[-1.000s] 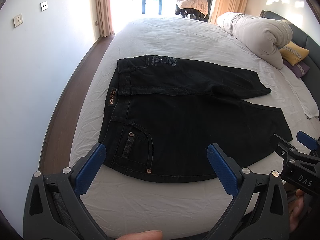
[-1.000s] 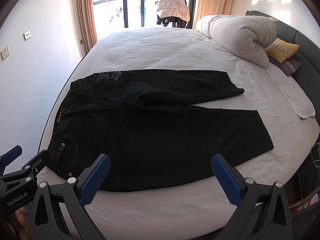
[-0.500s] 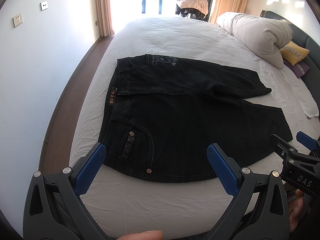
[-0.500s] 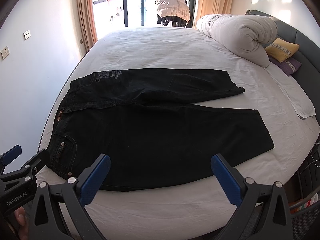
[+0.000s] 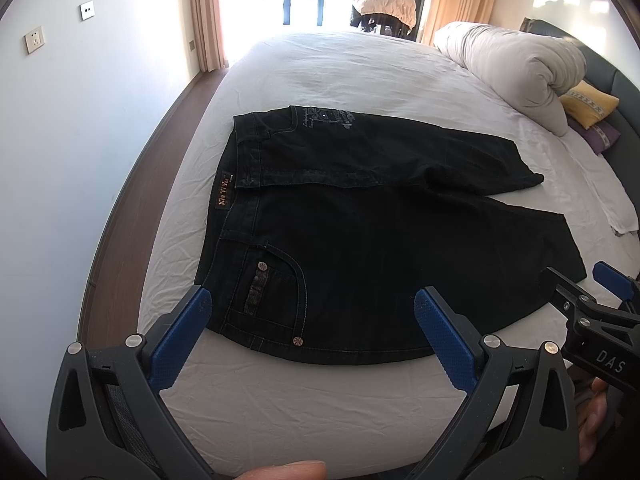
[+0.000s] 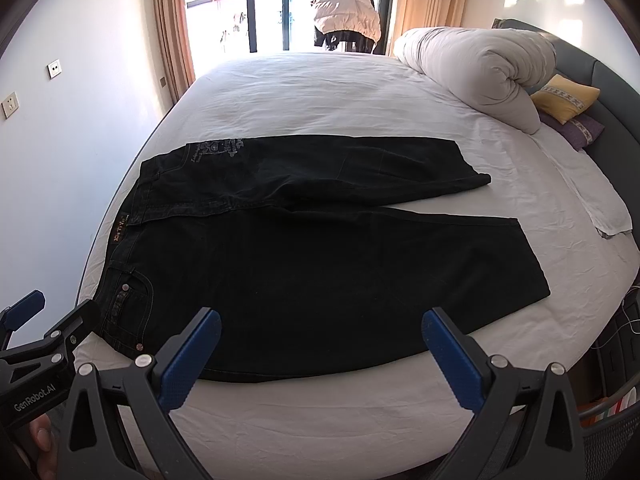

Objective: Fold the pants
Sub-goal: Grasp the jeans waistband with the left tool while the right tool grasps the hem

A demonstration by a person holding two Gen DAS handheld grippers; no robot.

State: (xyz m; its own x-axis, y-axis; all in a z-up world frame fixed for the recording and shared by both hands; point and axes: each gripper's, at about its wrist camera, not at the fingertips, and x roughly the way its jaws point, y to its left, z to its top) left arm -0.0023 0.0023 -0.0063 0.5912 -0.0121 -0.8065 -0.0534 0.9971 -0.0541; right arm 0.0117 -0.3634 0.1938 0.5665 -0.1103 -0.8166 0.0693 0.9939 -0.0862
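Black pants (image 5: 360, 240) lie flat on the white bed (image 5: 320, 68), waistband to the left, legs to the right; they also show in the right wrist view (image 6: 320, 264). My left gripper (image 5: 312, 312) is open and empty, held above the near hem by the front pocket. My right gripper (image 6: 322, 332) is open and empty, held above the near edge of the closer leg. The right gripper also shows at the right edge of the left wrist view (image 5: 592, 304). The left gripper shows at the left edge of the right wrist view (image 6: 44, 320).
A rolled white duvet (image 5: 516, 68) and a yellow pillow (image 5: 588, 102) lie at the bed's right end. A folded white cloth (image 6: 600, 208) lies at the right. A wall and wood floor (image 5: 132, 200) run along the left. A basket (image 6: 612, 420) stands at lower right.
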